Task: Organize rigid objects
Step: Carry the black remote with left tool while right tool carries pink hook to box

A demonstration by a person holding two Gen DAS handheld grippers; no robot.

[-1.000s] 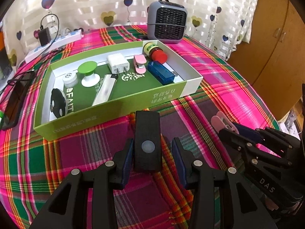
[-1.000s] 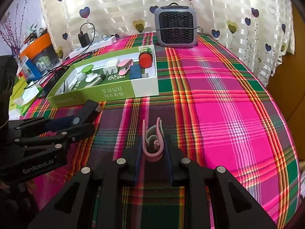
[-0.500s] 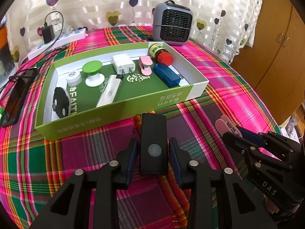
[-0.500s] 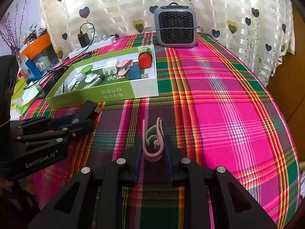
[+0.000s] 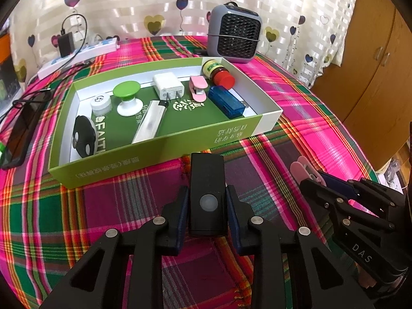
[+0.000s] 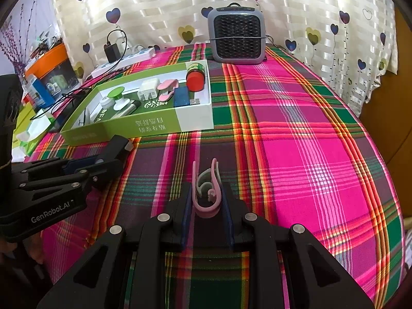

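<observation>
I'm seeing the green tray sitting beyond both grippers on the plaid cloth. My left gripper is closing, its jaws flanking the black remote. My right gripper is clamping the pink clip.

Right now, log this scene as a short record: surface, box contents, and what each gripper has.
surface: plaid cloth
box: holds green knob, white charger, lighter, pink stapler, blue drive, red-capped jar
left gripper: closing, black remote between its fingers
right gripper: shut on pink clip
behind box: grey heater
</observation>
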